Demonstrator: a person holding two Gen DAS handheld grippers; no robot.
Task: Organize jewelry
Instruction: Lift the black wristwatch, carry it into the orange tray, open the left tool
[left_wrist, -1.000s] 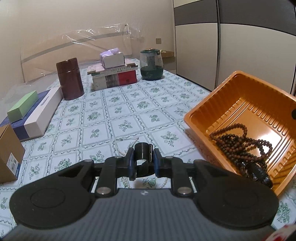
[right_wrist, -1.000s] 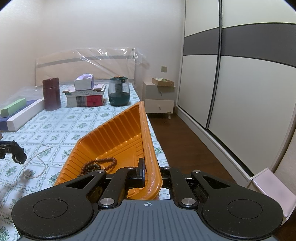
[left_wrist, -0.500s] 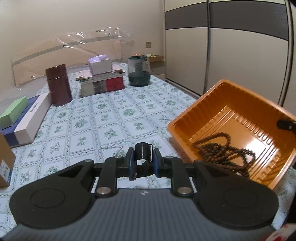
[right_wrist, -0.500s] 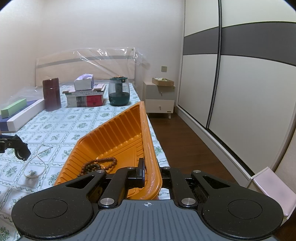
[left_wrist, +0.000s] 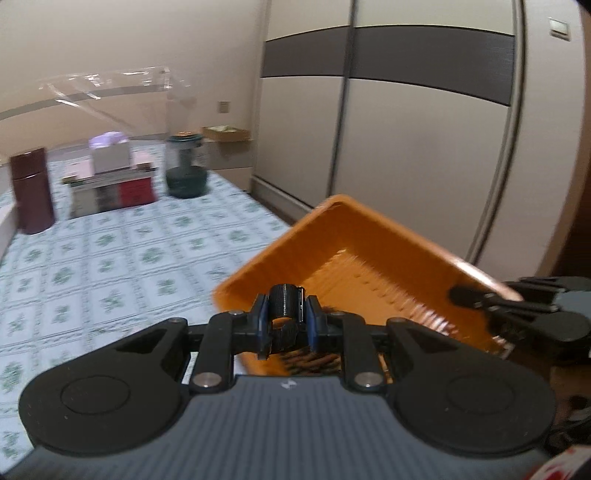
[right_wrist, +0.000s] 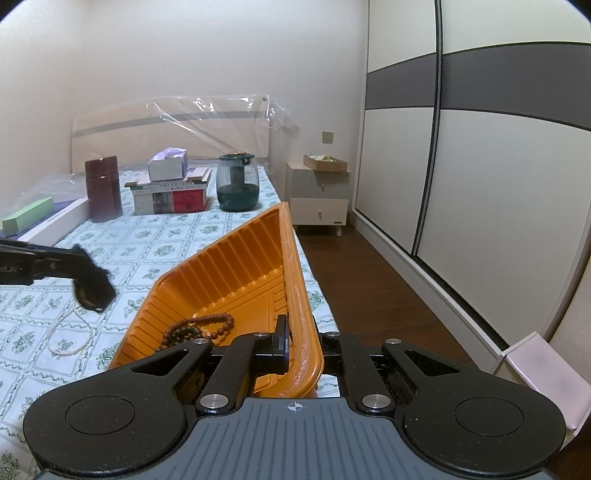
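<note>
Pinching the near rim of one orange plastic tray (right_wrist: 236, 273), the right hand-held gripper (right_wrist: 299, 347) has its jaws pressed together on the tray wall, tilting the tray above the edge of the bed (right_wrist: 155, 236). One strand of brown wooden beads (right_wrist: 199, 326) lies in the tray's low corner. The left hand-held gripper (left_wrist: 284, 325) has its jaws nearly together, gripping one small black cylindrical piece (left_wrist: 284, 299), at the tray's left edge. One white pearl necklace (right_wrist: 70, 338) lies looped on the floral bedspread, left of the tray, below the left gripper's tip. At the bed's far end: one dark red canister (right_wrist: 102, 188), one stack of books (right_wrist: 171, 194) with one tissue box (right_wrist: 168, 168) on top, one green-tinted glass jar (right_wrist: 237, 182). One nightstand (right_wrist: 319, 199) stands beside the bed.
</note>
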